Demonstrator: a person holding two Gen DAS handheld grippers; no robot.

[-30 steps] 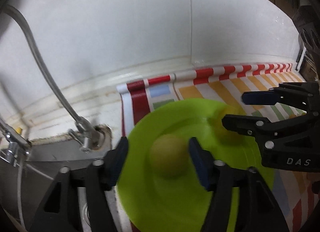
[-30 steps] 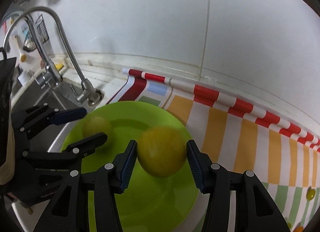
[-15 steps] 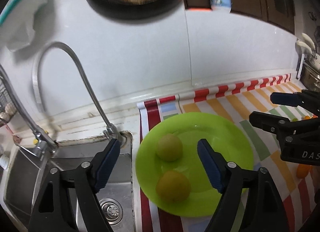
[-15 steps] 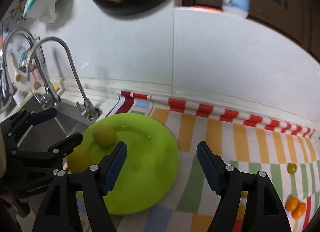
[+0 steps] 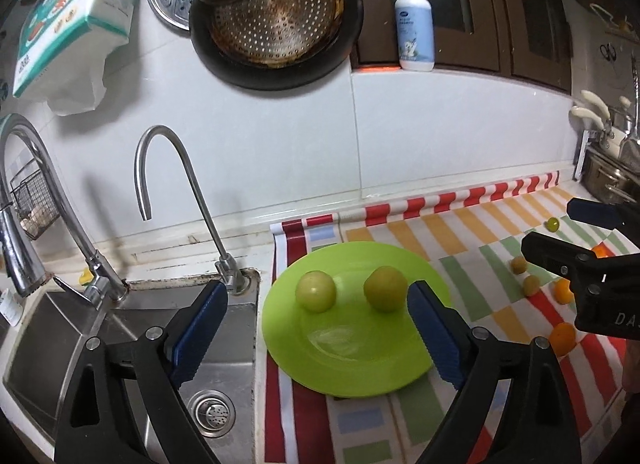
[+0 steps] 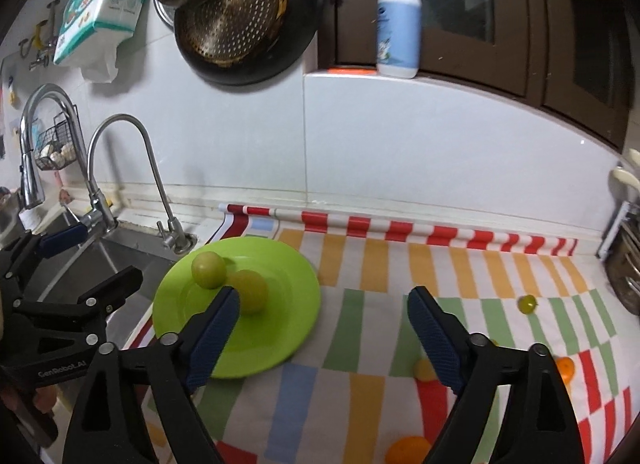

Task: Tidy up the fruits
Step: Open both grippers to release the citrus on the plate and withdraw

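A lime-green plate [image 5: 352,360] [image 6: 280,328] lies on the striped mat beside the sink and holds two yellow-green fruits [image 5: 315,290] [image 5: 385,294], also seen in the right wrist view [image 6: 208,270] [image 6: 250,290]. My left gripper [image 5: 316,340] is open and empty, raised above the plate's near left side. My right gripper [image 6: 324,340] is open and empty over the mat right of the plate. Small orange fruits [image 5: 562,338] [image 6: 566,368], small yellow ones [image 5: 519,264] and a tiny green one [image 6: 527,304] lie loose on the mat at the right.
A steel sink [image 5: 120,344] with two taps [image 5: 168,183] sits left of the plate. A dark pan [image 5: 276,15] and a tissue pack [image 5: 72,11] hang on the wall. A soap bottle [image 6: 398,23] stands on the ledge. A metal rack [image 6: 624,260] is at the far right.
Both grippers opened, released their fruits onto the plate, and pulled back and up. The view widened from close over the plate to the whole counter.
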